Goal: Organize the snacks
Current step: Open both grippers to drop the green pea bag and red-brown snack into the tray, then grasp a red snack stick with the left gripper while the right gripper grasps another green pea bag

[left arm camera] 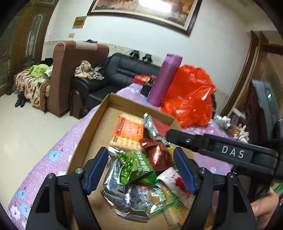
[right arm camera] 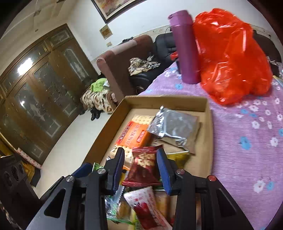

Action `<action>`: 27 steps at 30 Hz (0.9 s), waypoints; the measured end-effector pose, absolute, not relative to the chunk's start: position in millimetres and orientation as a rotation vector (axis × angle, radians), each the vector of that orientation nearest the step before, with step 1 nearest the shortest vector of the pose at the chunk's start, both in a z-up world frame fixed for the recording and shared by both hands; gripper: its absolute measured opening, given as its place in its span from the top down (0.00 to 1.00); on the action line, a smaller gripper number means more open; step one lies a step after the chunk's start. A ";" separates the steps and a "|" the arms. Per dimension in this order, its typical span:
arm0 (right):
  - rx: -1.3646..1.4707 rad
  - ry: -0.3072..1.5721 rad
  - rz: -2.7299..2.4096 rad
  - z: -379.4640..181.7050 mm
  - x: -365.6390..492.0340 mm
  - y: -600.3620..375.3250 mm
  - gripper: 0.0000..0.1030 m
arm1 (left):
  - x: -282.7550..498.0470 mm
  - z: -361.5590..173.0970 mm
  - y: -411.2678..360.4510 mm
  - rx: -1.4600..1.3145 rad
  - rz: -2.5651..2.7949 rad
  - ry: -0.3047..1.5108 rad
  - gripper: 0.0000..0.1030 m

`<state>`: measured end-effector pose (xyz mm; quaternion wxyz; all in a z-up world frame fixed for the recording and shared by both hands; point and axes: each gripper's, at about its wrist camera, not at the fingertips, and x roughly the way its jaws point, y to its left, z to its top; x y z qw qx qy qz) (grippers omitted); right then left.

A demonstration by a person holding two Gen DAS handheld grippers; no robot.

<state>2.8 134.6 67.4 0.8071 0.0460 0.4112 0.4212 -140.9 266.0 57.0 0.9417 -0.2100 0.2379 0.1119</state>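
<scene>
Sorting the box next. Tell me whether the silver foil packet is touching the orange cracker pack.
Touching. The right wrist view shows the silver foil packet with its crimped corner lying over the orange cracker pack, with no gap between them.

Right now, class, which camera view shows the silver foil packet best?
The right wrist view: the silver foil packet lies whole and unobstructed in the cardboard box. In the left wrist view only its crinkled edge shows.

Purple floral cloth (right arm camera: 247, 123) covers the desk. Tall purple tumbler (right arm camera: 185, 47) stands upright at far end, red plastic bag (right arm camera: 233, 58) touching it on the right. Behind: black leather sofa (left arm camera: 120, 70) w/ crumpled fabric (left arm camera: 88, 69), brown armchair (left arm camera: 70, 70) beside it, framed picture (left arm camera: 145, 12) above, dark wood cabinet w/ glass doors (right arm camera: 40, 88) along the wall.
</scene>
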 end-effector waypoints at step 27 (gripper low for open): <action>0.274 0.855 0.359 56.4 95.8 -174.4 0.57 | -123.3 115.8 152.7 -0.208 0.002 0.486 0.17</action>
